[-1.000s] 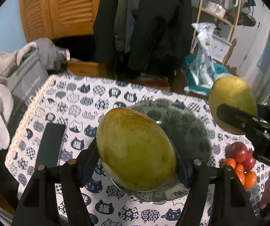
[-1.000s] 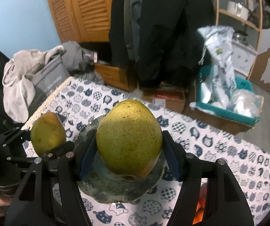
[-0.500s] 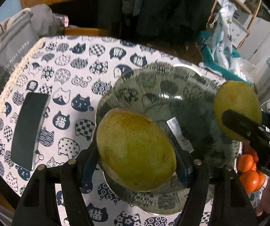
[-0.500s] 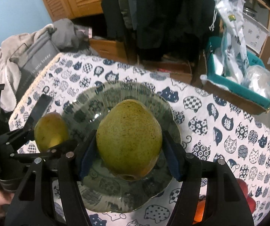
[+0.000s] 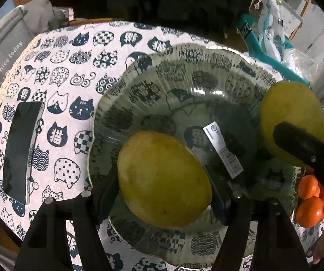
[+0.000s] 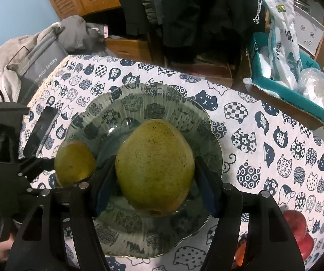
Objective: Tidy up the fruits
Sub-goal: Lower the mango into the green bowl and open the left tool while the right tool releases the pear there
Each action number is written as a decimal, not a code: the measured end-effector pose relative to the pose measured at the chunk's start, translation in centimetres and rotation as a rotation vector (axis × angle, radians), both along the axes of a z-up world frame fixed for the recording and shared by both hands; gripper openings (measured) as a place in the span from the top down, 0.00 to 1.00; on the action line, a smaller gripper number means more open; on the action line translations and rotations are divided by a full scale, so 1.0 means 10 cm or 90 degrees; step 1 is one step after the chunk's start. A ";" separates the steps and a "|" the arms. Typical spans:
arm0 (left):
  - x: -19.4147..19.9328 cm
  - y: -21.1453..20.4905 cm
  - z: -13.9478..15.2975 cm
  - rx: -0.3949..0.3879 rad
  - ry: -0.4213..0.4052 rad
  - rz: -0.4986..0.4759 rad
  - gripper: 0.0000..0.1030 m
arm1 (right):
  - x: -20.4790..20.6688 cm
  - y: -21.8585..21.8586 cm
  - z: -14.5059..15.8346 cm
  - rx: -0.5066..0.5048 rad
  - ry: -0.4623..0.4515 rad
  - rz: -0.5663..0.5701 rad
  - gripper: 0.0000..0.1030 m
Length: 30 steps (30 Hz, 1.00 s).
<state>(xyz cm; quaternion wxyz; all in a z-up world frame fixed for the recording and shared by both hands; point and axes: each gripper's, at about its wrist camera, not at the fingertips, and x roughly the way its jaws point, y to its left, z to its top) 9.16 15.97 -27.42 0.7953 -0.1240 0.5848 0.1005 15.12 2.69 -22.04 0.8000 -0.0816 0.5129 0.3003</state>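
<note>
Two yellow-green mangoes hang over a clear fluted glass plate [image 5: 139, 67] on the cat-print tablecloth. My left gripper [image 5: 164, 194] is shut on one mango [image 5: 164, 178] above the plate's near left part. My right gripper [image 6: 155, 180] is shut on the other mango [image 6: 155, 167] over the plate [image 6: 162, 94]. In the left wrist view the right-hand mango [image 5: 290, 117] sits at the plate's right rim. The right wrist view shows the left-hand mango [image 6: 74, 163] at the plate's left side. I cannot tell whether either fruit touches the glass.
A dark phone [image 5: 20, 149] lies on the cloth left of the plate. Small oranges [image 5: 308, 203] and red apples [image 6: 297, 225] sit to the plate's right. A white label [image 5: 223, 151] shows on the plate's base. A teal box [image 6: 286, 85] with bags stands beyond the table.
Both grippers have sunk toward the plate with their mangoes and tipped further downward. The plate now fills much more of each view. Both grips are unchanged.
</note>
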 end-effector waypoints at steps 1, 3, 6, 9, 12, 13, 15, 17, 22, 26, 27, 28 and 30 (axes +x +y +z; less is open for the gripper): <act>0.00 0.00 -0.02 -0.002 0.005 -0.001 0.30 | 0.00 0.00 0.00 0.000 0.000 -0.001 0.36; 0.02 -0.02 -0.07 -0.004 0.016 -0.008 0.30 | 0.01 -0.01 0.01 0.003 0.001 -0.003 0.36; 0.02 -0.08 -0.03 0.006 0.003 -0.026 0.23 | 0.02 -0.01 0.01 0.004 0.004 -0.004 0.36; 0.01 -0.11 0.03 0.013 -0.009 -0.030 0.15 | 0.03 -0.02 0.00 0.006 0.008 -0.005 0.36; -0.03 -0.07 0.11 0.009 -0.011 -0.023 0.15 | 0.06 -0.03 0.00 0.010 0.013 -0.010 0.36; -0.05 -0.06 0.15 0.011 -0.012 -0.020 0.15 | 0.07 -0.03 -0.01 0.010 0.015 -0.011 0.36; -0.08 -0.02 0.21 0.022 -0.012 -0.015 0.15 | 0.08 -0.02 -0.02 0.008 0.025 -0.009 0.36; -0.16 0.00 0.27 0.027 -0.017 -0.008 0.15 | 0.09 0.00 -0.05 0.005 0.031 -0.007 0.36; -0.31 0.13 0.42 0.041 -0.028 0.011 0.15 | 0.05 0.10 -0.16 -0.020 0.046 0.008 0.36; -0.39 0.19 0.48 0.062 -0.032 0.026 0.15 | 0.01 0.16 -0.25 -0.040 0.057 0.020 0.36; -0.42 0.22 0.50 0.062 -0.034 0.028 0.15 | 0.00 0.19 -0.28 -0.046 0.060 0.023 0.36; -0.43 0.24 0.50 0.064 -0.034 0.030 0.15 | -0.01 0.21 -0.31 -0.053 0.063 0.026 0.36; -0.45 0.26 0.49 0.066 -0.031 0.031 0.15 | -0.02 0.24 -0.35 -0.064 0.068 0.032 0.35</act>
